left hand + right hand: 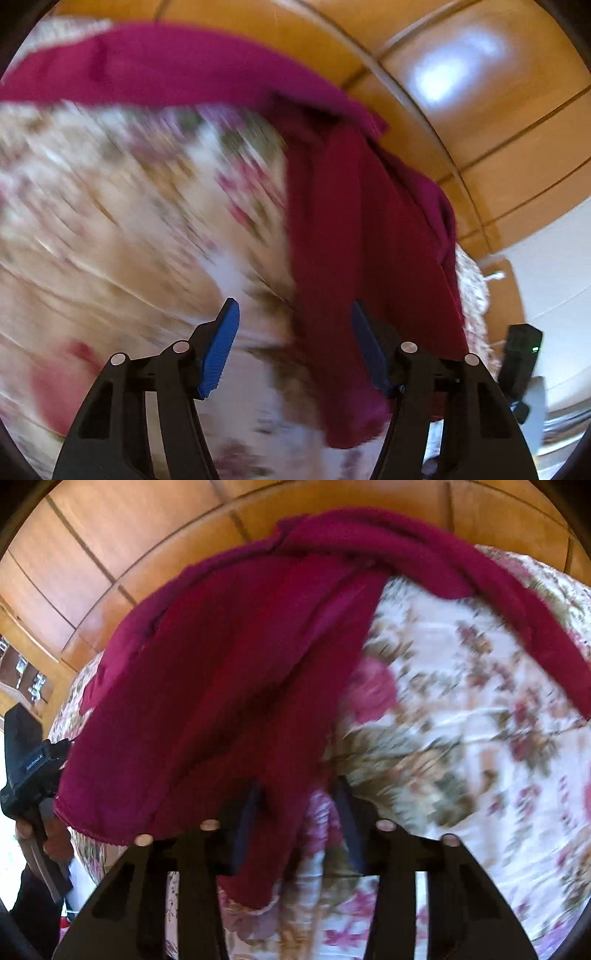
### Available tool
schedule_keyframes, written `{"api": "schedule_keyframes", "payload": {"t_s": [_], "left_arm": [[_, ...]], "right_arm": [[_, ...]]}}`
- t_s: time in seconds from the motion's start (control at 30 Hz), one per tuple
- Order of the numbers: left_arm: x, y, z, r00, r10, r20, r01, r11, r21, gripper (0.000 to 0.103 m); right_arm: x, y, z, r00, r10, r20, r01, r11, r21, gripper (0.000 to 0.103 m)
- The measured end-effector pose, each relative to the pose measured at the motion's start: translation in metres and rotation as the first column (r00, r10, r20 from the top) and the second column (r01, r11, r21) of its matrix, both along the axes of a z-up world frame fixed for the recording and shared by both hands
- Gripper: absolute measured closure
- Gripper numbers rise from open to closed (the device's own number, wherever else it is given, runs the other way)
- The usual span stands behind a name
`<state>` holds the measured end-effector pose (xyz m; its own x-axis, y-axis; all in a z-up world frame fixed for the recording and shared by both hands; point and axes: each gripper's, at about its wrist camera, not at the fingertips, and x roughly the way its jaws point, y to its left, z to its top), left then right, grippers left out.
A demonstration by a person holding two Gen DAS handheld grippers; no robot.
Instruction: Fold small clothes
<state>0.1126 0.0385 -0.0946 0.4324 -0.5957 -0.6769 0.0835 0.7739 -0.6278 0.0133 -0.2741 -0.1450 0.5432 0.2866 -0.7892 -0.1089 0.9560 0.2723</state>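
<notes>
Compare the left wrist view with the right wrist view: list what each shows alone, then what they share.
Left wrist only: the left gripper, jaws open, and a bright glare on the wooden panelling.
Right wrist only: the right gripper, jaws apart, and the garment's stitched hem.
Both: the magenta garment lying on the floral bedspread.

— Inspector, is there any writing you can read in your two wrist views?

— One item only. In your right wrist view, the black plastic gripper body (27,764) at the far left edge carries a small line of white lettering on its side. It is too small and blurred to read with certainty.

— And your left wrist view?

— No text there. The black plastic device (519,354) at the right edge shows a small green light, no characters.
</notes>
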Motion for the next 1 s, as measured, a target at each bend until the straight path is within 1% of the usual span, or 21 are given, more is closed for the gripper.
{"api": "schedule_keyframes", "payload": {"t_s": [0.03, 0.07, 0.1, 0.13, 0.2, 0.3, 0.37, 0.47, 0.53, 0.57, 0.67, 0.7, 0.77, 0.8, 0.87, 0.93, 0.97, 1.0], "left_arm": [[-0.001, -0.008, -0.003, 1.000, -0.015, -0.006, 0.015, 1.000, -0.010, 0.045], [-0.001, -0.015, -0.005, 1.000, -0.026, -0.008, 0.026, 1.000, 0.002, 0.059], [0.000, -0.021, -0.007, 0.999, -0.039, -0.018, 0.040, 0.999, 0.014, 0.079], [0.000, -0.021, -0.007, 0.999, -0.048, -0.024, 0.048, 0.999, 0.005, 0.088], [-0.007, -0.021, -0.002, 0.999, -0.038, -0.003, 0.038, 0.999, -0.002, 0.093], [-0.017, -0.005, 0.021, 0.999, -0.016, 0.051, 0.015, 0.999, 0.028, 0.094], [-0.025, 0.016, 0.043, 0.995, 0.000, 0.095, -0.003, 1.000, 0.024, 0.095], [-0.043, 0.046, 0.079, 0.987, 0.001, 0.158, -0.006, 1.000, 0.029, 0.098], [-0.057, 0.053, 0.092, 0.984, -0.009, 0.180, -0.001, 0.999, 0.053, 0.101], [-0.065, 0.057, 0.095, 0.984, -0.017, 0.178, 0.006, 0.998, 0.061, 0.101], [-0.082, 0.062, 0.091, 0.989, -0.027, 0.149, 0.017, 0.997, 0.069, 0.101], [-0.092, 0.061, 0.085, 0.990, -0.034, 0.136, 0.022, 0.996, 0.085, 0.101], [-0.101, 0.054, 0.065, 0.995, -0.038, 0.093, 0.029, 0.995, 0.096, 0.101], [-0.104, 0.050, 0.055, 0.997, -0.042, 0.064, 0.036, 0.995, 0.092, 0.101], [-0.111, 0.041, 0.035, 0.998, -0.054, 0.029, 0.051, 0.993, 0.102, 0.101], [-0.113, 0.045, 0.024, 1.000, -0.027, 0.000, 0.027, 0.998, 0.051, 0.100], [-0.114, 0.049, 0.021, 1.000, -0.010, -0.005, 0.010, 0.999, 0.037, 0.096], [-0.114, 0.055, 0.020, 1.000, 0.012, -0.006, -0.012, 1.000, 0.021, 0.084]], "right_arm": [[0.000, 0.003, -0.001, 1.000, 0.009, -0.002, -0.009, 1.000, 0.004, 0.084], [0.000, 0.004, 0.000, 1.000, 0.014, -0.001, -0.014, 1.000, 0.011, 0.088], [-0.001, 0.007, 0.003, 1.000, 0.018, 0.010, -0.018, 1.000, 0.006, 0.093], [-0.002, 0.007, 0.009, 0.999, 0.020, 0.025, -0.020, 1.000, -0.005, 0.094], [-0.009, 0.006, 0.024, 0.997, 0.021, 0.069, -0.020, 1.000, -0.017, 0.095], [-0.023, -0.007, 0.053, 0.990, 0.014, 0.137, -0.010, 1.000, -0.028, 0.095], [-0.036, -0.020, 0.072, 0.983, 0.004, 0.184, 0.003, 0.999, -0.037, 0.095], [-0.066, -0.043, 0.096, 0.971, -0.012, 0.238, 0.027, 0.998, -0.057, 0.096], [-0.080, -0.060, 0.098, 0.972, -0.028, 0.234, 0.045, 0.996, -0.070, 0.096], [-0.087, -0.065, 0.095, 0.974, -0.034, 0.225, 0.051, 0.996, -0.069, 0.096], [-0.109, -0.081, 0.072, 0.986, -0.049, 0.162, 0.061, 0.996, -0.071, 0.096], [-0.116, -0.085, 0.061, 0.990, -0.055, 0.131, 0.065, 0.996, -0.069, 0.096], [-0.123, -0.091, 0.042, 0.994, -0.074, 0.080, 0.080, 0.994, -0.080, 0.096], [-0.124, -0.095, 0.029, 0.994, -0.093, 0.048, 0.098, 0.990, -0.106, 0.097], [-0.124, -0.106, 0.009, 0.991, -0.132, -0.001, 0.131, 0.983, -0.126, 0.100], [-0.127, -0.112, -0.001, 0.988, -0.154, -0.008, 0.151, 0.978, -0.144, 0.101], [-0.127, -0.115, -0.003, 0.986, -0.165, -0.007, 0.161, 0.973, -0.164, 0.101], [-0.126, -0.115, -0.005, 0.982, -0.187, -0.005, 0.181, 0.957, -0.226, 0.103]]}}
